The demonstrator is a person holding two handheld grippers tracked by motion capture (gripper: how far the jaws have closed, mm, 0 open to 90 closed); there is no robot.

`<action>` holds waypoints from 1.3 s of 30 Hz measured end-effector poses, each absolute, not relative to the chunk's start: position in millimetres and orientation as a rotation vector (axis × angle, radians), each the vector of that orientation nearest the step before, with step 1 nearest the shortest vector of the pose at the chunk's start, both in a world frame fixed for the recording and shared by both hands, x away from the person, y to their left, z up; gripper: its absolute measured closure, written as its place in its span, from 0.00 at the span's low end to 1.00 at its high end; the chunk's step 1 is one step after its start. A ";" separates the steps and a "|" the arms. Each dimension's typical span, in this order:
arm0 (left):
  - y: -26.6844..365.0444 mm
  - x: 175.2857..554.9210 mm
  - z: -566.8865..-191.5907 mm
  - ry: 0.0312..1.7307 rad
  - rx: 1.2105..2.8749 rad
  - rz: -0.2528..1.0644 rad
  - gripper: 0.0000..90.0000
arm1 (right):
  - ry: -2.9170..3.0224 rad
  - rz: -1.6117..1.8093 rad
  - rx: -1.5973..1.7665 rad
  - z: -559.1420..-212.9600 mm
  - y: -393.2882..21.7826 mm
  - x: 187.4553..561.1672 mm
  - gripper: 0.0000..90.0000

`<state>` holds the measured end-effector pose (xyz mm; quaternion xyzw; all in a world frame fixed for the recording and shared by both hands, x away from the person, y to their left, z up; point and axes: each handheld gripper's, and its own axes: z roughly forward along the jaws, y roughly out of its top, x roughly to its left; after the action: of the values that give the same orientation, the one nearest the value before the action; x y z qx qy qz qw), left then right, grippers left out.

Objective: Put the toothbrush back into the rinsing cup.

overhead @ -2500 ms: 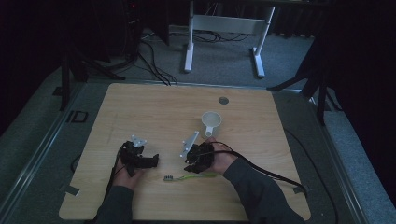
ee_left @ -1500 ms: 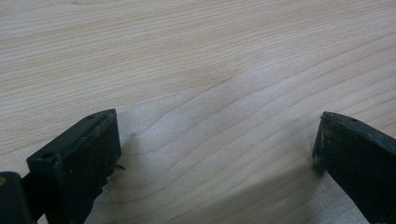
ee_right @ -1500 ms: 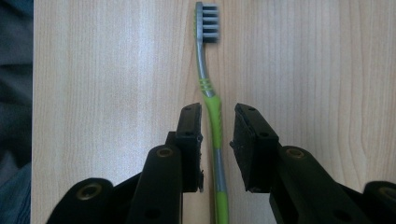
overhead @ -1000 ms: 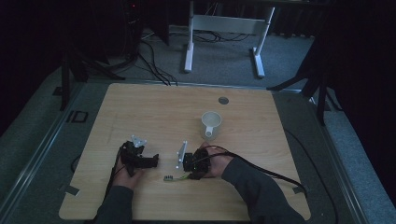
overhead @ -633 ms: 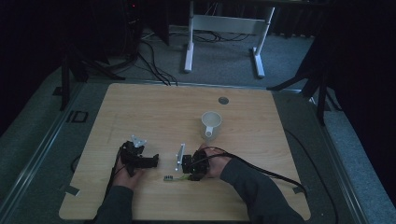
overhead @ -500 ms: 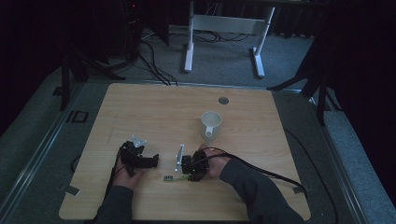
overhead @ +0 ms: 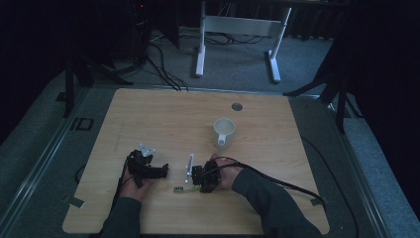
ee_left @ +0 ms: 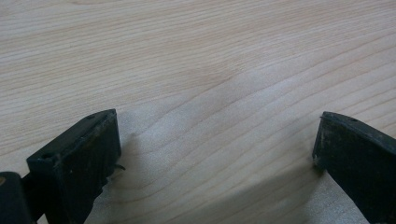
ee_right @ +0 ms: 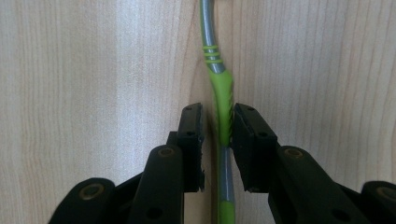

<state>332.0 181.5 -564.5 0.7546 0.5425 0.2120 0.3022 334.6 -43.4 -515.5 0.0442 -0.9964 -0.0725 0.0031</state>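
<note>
The table point(overhead: 148, 114) carries a white mug point(overhead: 224, 133) towards its far right. Nearer the person than the mug, a green and grey toothbrush point(ee_right: 222, 100) lies flat, head pointing left. The right claw point(ee_right: 218, 128) straddles its handle along its long axis, jaws nearly pressed together, one touching, not yet clearly pinching. The left claw point(ee_left: 215, 140), left of the toothbrush, hangs spread over bare wood.

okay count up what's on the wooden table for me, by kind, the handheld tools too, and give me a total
Toothbrushes: 1, green and grey toothbrush, lying between the right tool's nearly closed jaws.
Mugs: 1, white mug.
Tools: 2, the right one and the left tool, whose jaws stand apart over bare wood.
Total: 4.
</note>
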 end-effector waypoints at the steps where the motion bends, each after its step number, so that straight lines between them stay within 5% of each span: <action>1: 181.5 332.0 -564.5 1.439 2.001 0.562 0.02 | -3.125 -0.219 0.136 -516.0 -43.3 334.5 0.81; 39: 181.4 332.0 -564.5 1.439 2.001 0.562 0.02 | -3.181 -0.228 0.110 -517.0 -45.4 332.4 0.91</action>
<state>332.0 181.4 -564.5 0.7546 0.5426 0.2121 0.3021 332.4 -45.4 -517.0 0.0344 -0.9965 -0.0715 -0.0250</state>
